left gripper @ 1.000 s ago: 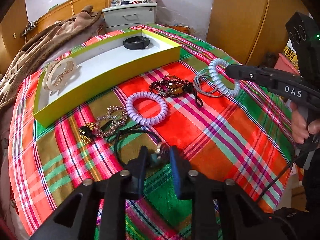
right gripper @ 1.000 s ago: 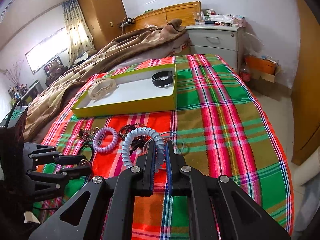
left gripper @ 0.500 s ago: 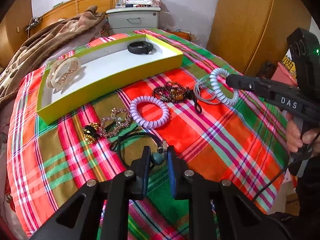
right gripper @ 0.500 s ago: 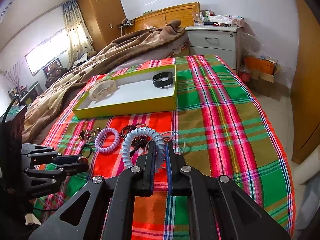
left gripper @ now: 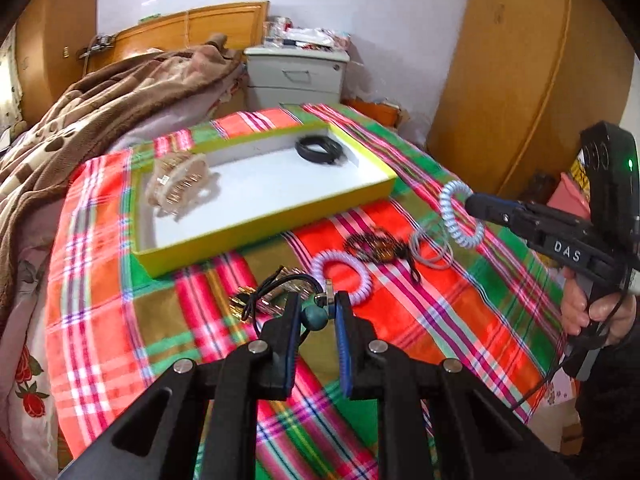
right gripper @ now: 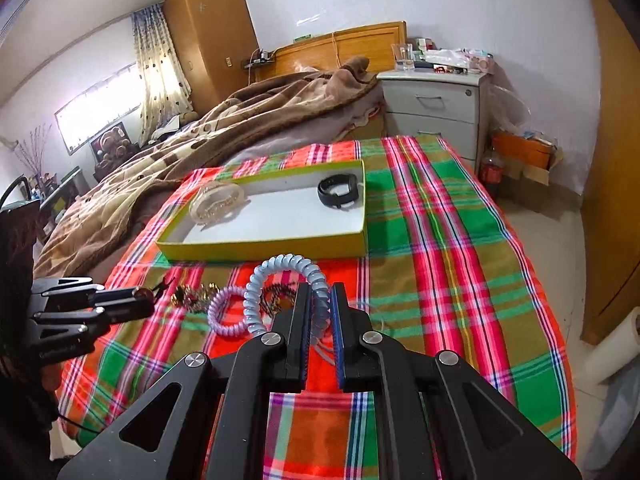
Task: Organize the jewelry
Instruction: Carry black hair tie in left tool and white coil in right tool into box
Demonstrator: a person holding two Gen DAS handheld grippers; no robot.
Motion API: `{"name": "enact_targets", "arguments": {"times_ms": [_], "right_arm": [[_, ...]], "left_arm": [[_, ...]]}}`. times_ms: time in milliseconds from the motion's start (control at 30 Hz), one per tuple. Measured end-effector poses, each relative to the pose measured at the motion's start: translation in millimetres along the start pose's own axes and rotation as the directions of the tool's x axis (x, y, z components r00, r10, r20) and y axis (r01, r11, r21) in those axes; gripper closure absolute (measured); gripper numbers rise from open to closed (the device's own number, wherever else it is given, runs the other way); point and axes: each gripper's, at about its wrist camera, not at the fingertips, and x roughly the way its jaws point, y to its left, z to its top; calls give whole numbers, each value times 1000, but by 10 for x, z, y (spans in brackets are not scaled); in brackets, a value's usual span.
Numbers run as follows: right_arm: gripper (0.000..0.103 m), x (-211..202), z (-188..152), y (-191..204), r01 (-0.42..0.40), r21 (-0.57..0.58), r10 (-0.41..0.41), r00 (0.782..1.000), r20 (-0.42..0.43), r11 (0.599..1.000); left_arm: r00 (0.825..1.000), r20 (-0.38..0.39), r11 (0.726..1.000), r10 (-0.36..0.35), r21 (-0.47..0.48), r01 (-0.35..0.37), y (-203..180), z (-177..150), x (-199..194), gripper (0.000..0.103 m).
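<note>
My left gripper [left gripper: 316, 314] is shut on a black cord necklace with a teal bead [left gripper: 313, 317] and holds it lifted above the plaid cloth. My right gripper [right gripper: 320, 306] is shut on a pale blue coil band [right gripper: 280, 276], also lifted; it shows in the left wrist view [left gripper: 456, 216]. The yellow-rimmed white tray [left gripper: 264, 224] holds a clear bangle [left gripper: 180, 184] and a black band [left gripper: 318, 148]. On the cloth lie a lilac coil band [left gripper: 340, 276], a dark bead bracelet [left gripper: 372, 246], a grey hair tie [left gripper: 432, 248] and gold pieces [left gripper: 244, 304].
The plaid cloth [right gripper: 440, 280] covers the table. A bed with a brown blanket [right gripper: 200, 136] lies behind to the left. A grey drawer unit [right gripper: 432, 108] stands behind the tray. A wooden wardrobe [left gripper: 520, 80] stands at right.
My left gripper closed on the bead necklace and lifted it off the cloth toward the tray. My right gripper rose a little with the blue coil band.
</note>
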Motion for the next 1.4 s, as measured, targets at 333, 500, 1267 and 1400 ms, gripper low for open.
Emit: {"name": "enact_targets", "arguments": {"times_ms": [333, 500, 1267, 1400], "right_arm": [[93, 179, 346, 150, -8, -48, 8, 1000, 4, 999], [93, 427, 589, 164, -16, -51, 16, 1000, -13, 999], [93, 2047, 1164, 158, -56, -90, 31, 964, -265, 994], [93, 2169, 1189, 182, -52, -112, 17, 958, -287, 992]], "left_arm": [[997, 60, 999, 53, -7, -53, 275, 259, -112, 86], [995, 73, 997, 75, -17, -74, 430, 464, -21, 86], [996, -21, 996, 83, -34, -84, 754, 972, 1036, 86], [995, -40, 996, 87, -22, -88, 725, 946, 1151, 86]]}}
